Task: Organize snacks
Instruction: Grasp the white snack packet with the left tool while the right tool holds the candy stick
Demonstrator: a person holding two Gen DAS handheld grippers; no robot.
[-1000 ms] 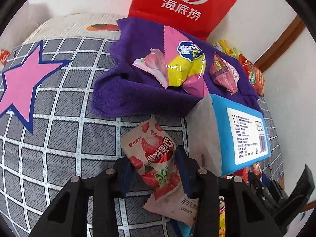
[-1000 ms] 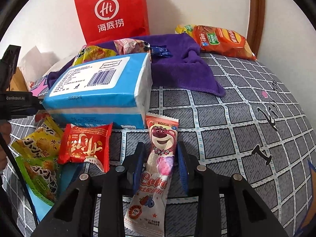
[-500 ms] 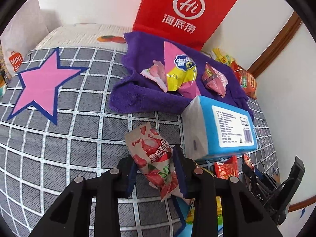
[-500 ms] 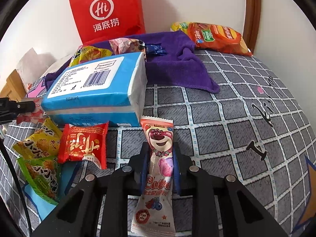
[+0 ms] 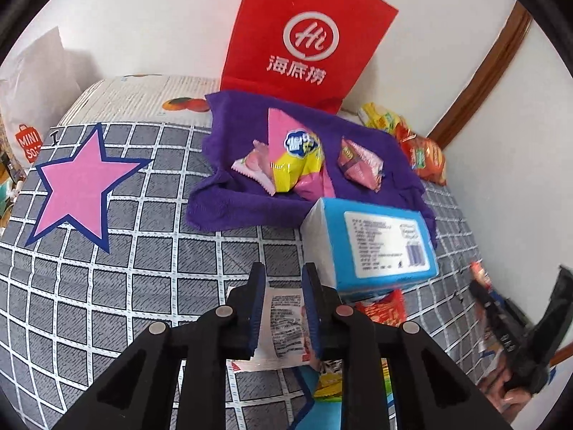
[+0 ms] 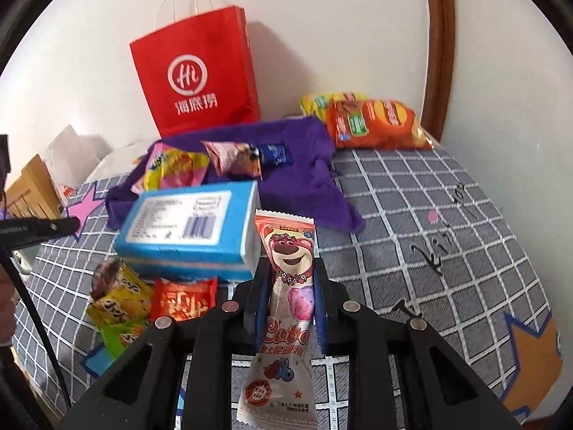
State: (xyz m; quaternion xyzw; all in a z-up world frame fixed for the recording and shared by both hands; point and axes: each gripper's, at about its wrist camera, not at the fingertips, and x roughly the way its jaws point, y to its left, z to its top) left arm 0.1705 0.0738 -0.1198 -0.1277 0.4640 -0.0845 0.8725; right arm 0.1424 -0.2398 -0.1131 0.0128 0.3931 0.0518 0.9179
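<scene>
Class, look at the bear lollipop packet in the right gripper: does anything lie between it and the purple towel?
Yes. The blue tissue pack lies left of the bear lollipop packet, before the purple towel; to the right, only bare bedspread.

The right claw [image 6: 290,286] clamps a pink bear-printed lollipop wrapper [image 6: 288,308] above the grey checked bed cover [image 6: 412,215], beside a blue tissue pack [image 6: 186,229].

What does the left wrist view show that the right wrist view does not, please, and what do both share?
Only the left wrist view: the left gripper shut on a white packet, and the whole pink star. Only the right wrist view: the right gripper shut on a bear packet, and an orange star. Both: the red bag, purple towel and blue box.
</scene>
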